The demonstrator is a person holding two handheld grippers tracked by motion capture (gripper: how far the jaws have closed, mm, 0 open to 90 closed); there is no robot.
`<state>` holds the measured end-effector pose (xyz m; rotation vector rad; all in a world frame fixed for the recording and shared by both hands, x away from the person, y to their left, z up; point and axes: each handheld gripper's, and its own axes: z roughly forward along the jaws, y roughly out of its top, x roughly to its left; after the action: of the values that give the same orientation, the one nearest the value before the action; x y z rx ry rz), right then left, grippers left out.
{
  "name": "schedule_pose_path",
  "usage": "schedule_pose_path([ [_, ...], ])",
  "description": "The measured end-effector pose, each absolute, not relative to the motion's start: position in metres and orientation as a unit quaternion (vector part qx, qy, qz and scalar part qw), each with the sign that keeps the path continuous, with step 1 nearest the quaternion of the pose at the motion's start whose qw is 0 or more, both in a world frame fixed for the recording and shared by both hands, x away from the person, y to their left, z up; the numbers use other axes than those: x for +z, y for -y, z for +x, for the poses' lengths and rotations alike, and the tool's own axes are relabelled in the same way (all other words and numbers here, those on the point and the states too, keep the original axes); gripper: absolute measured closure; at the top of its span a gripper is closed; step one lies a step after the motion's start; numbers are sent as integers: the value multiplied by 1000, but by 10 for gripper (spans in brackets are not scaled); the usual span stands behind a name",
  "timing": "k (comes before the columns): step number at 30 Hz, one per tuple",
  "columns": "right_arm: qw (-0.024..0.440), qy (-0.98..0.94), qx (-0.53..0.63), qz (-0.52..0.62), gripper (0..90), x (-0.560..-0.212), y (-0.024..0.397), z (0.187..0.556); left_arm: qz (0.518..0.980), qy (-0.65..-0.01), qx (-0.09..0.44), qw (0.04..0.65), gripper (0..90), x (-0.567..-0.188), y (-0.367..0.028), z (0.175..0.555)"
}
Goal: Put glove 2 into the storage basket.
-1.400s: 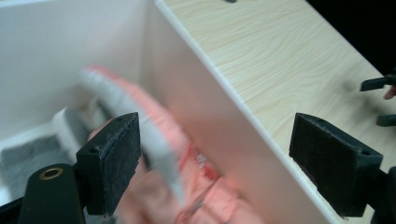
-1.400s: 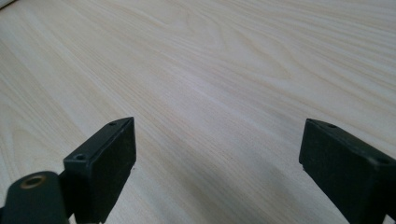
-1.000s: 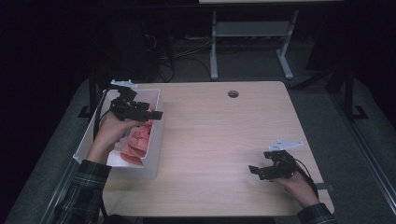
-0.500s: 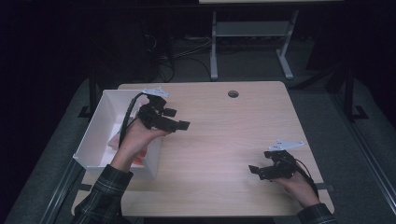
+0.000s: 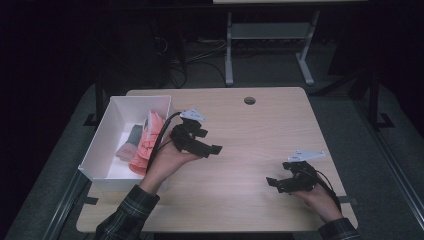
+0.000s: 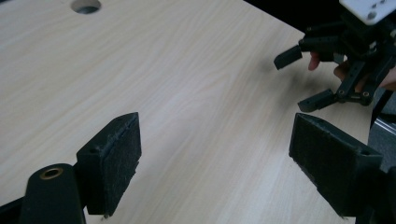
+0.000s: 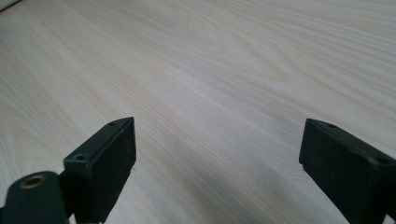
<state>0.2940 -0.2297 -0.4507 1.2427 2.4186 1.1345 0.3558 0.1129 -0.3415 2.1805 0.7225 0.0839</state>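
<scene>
The left gripper [image 5: 207, 142] holds its jaws spread wide and empty above bare table [image 5: 260, 130], just right of the white bin [image 5: 107, 132]. The right gripper [image 5: 280, 184] (near the front right edge) also stands parted and empty, low over the wood. The bin contains pink items [image 5: 150, 137], possibly folded cloths, beside a grey piece [image 5: 131, 137].

The table [image 5: 250, 150] was pale wood with a fine grain. The box [image 5: 107, 135] was white, holding a pink cloth [image 5: 149, 137] and a grey one [image 5: 131, 140]. Both grippers, left [image 5: 206, 142] and right [image 5: 278, 183], were black with pale grey top plates. The sleeves [image 5: 125, 215] were dark plaid.
</scene>
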Motion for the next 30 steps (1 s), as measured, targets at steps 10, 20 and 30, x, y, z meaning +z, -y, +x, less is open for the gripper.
schedule_pose_path([
  [10,98,-817,384,418,106,-451,230,294,879,-257,24,400,163,-374,-88,343],
  [20,100,-818,384,417,106,-451,229,294,891,-233,35,387,160,-405,-77,333],
  [30,101,-821,381,413,106,-453,227,294,889,-232,42,391,156,-438,-79,331],
])
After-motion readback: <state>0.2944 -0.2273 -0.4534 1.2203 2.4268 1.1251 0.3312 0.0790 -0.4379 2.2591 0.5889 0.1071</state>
